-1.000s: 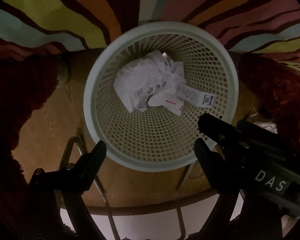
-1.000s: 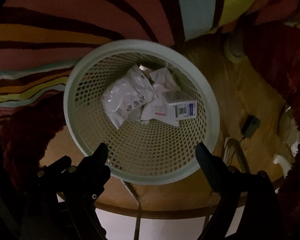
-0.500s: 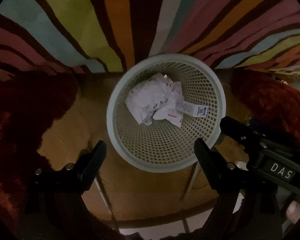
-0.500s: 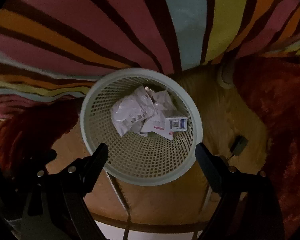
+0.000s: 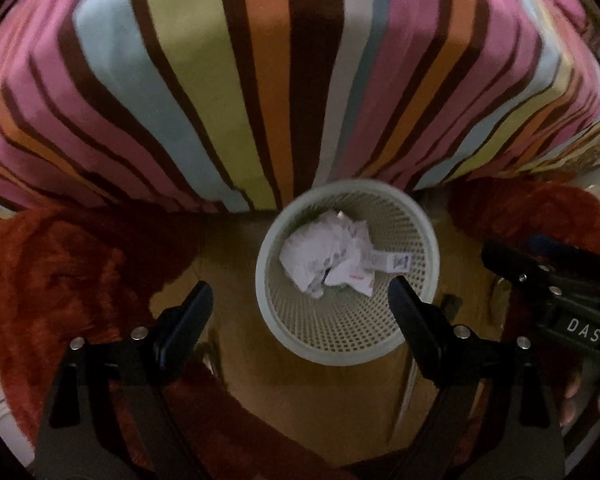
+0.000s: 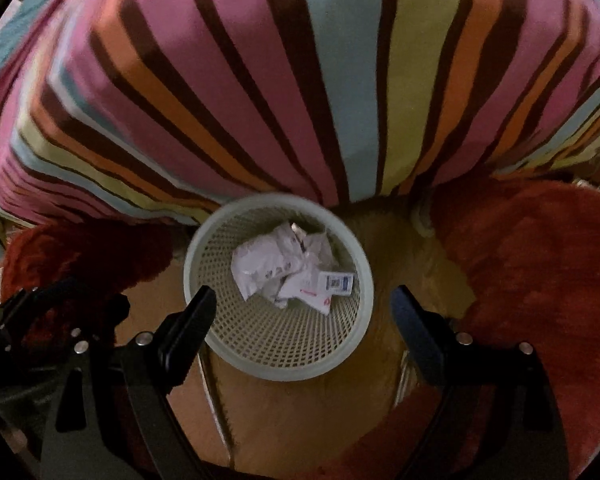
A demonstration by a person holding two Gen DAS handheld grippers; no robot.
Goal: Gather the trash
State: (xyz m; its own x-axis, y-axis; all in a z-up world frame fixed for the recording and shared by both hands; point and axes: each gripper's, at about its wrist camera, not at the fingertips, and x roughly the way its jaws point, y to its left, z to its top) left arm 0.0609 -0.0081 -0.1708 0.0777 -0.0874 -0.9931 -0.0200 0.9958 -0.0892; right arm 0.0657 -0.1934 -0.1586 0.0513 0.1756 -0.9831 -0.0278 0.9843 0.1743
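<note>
A pale green mesh wastebasket [image 5: 424,236] stands on the wooden floor; it also shows in the right wrist view [image 6: 192,264]. Crumpled white wrappers [image 5: 324,256] and a small white box with a blue label [image 5: 396,261] lie inside; the right wrist view shows the wrappers [image 6: 268,268] and the box [image 6: 337,281] too. My left gripper [image 5: 300,300] is open and empty, well above the basket. My right gripper [image 6: 302,308] is open and empty, also above it. The right gripper's body shows at the right of the left wrist view [image 5: 548,292].
A bed with a striped cover [image 5: 280,80] lies behind the basket. Red shaggy rugs [image 5: 60,272] [image 6: 532,264] flank the wooden floor [image 5: 332,392]. Thin cables [image 6: 216,396] run along the floor near the basket.
Both grippers have risen away from the basket, which now looks smaller and lower in each view. More of the striped bed shows. The trash inside has not moved.
</note>
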